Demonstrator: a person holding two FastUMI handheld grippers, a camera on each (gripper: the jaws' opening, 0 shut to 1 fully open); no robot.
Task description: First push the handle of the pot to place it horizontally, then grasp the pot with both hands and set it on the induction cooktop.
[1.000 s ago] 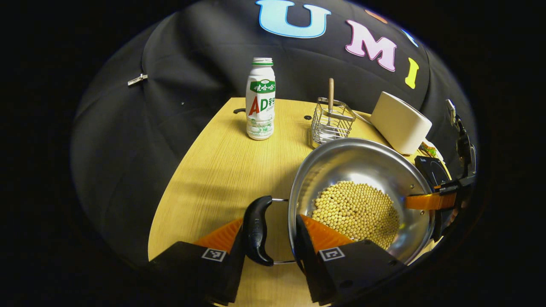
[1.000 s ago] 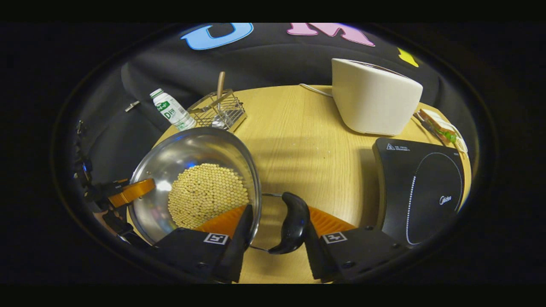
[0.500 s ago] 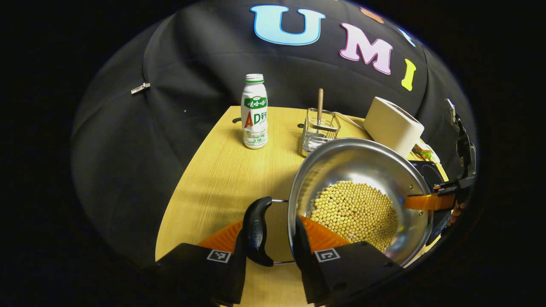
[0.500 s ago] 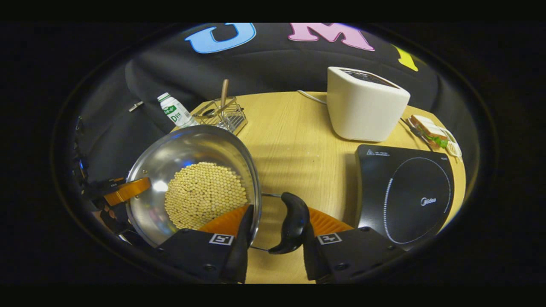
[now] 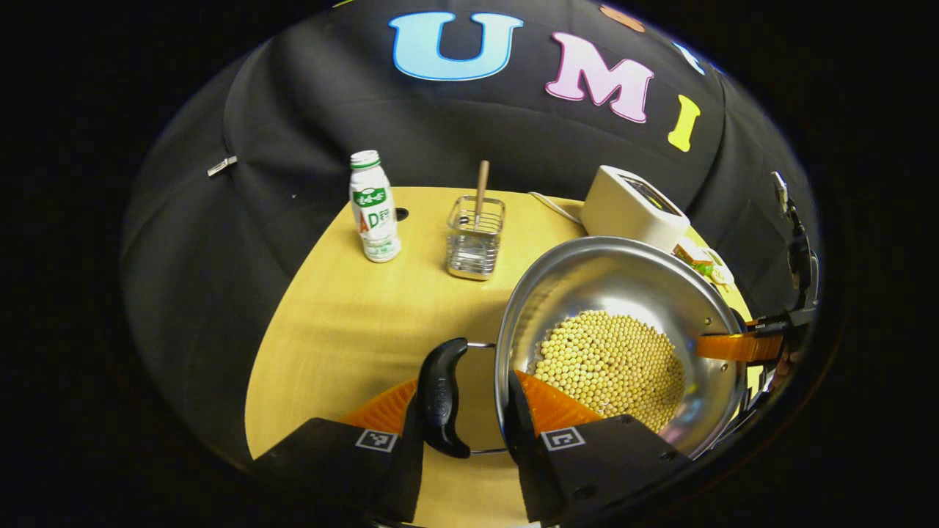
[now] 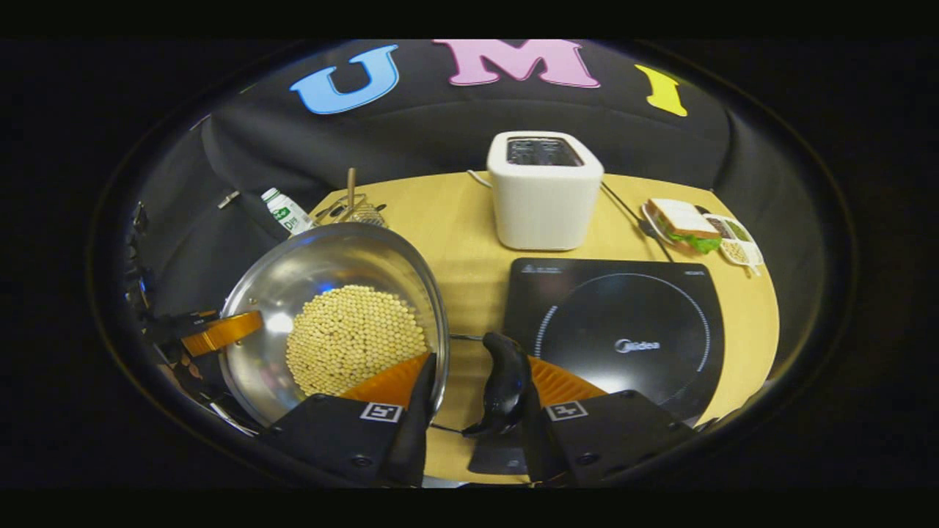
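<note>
A steel pot (image 5: pixel 623 286) holding yellow beans (image 5: pixel 609 363) hangs above the wooden table (image 5: pixel 345 323), one gripper on each side handle. My left gripper (image 5: pixel 462 411) is shut on the pot's black left handle (image 5: pixel 440 396), one finger outside the handle and one inside the rim. In the right gripper view my right gripper (image 6: pixel 475 396) grips the black right handle (image 6: pixel 502 385) of the pot (image 6: pixel 323 264) the same way. The black induction cooktop (image 6: pixel 623 330) lies just beyond and partly beneath that handle, to the pot's right.
A white toaster (image 6: pixel 543 191) stands behind the cooktop, with a sandwich plate (image 6: pixel 686 224) to its right. At the table's far left are a white drink bottle (image 5: pixel 374 209) and a wire basket (image 5: pixel 473 238) holding a wooden-handled utensil.
Both grippers have raised the pot and carried it to the right. The cooktop has slid from the right edge of the right gripper view to under the right handle; the bottle and basket look farther off.
</note>
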